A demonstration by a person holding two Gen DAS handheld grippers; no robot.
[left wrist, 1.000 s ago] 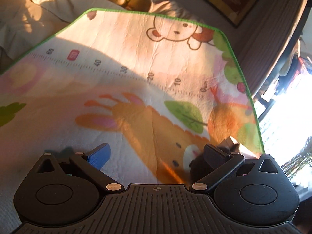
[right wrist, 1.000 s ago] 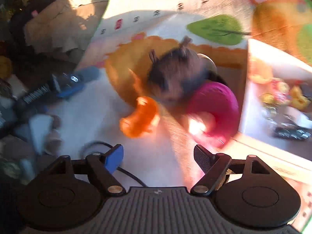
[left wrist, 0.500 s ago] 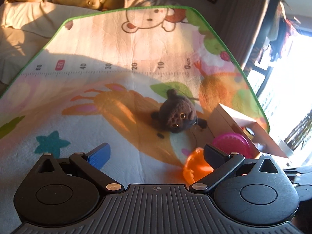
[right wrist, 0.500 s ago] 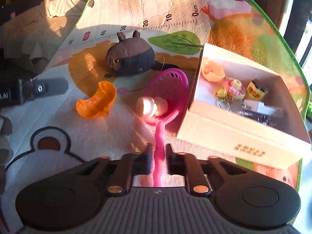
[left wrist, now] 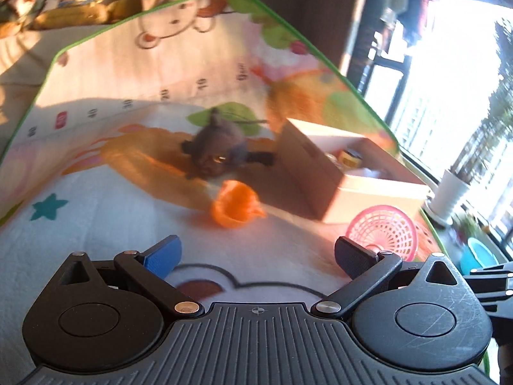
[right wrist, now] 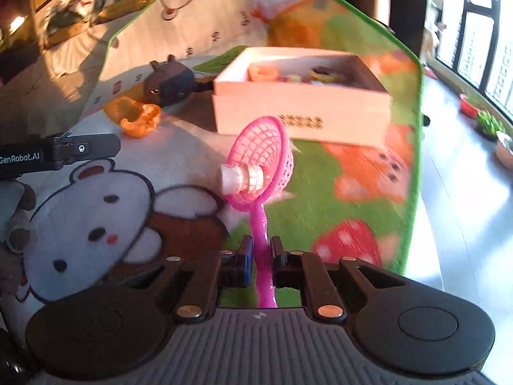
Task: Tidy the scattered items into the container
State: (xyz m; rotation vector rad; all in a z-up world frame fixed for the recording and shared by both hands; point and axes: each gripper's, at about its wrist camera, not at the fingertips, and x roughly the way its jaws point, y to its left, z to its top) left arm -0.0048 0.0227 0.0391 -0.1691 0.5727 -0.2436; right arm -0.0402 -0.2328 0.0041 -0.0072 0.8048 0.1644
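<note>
Gripping the pink racket (right wrist: 261, 160), right gripper (right wrist: 260, 250) short of the box (right wrist: 301, 109) wall.

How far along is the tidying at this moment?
Partly done. Several small toys already lie in the white box. In hand: the right gripper is shut on the pink scoop net, clear of the mat. Left: the dark plush toy and orange cup. The left gripper is open, empty.
</note>
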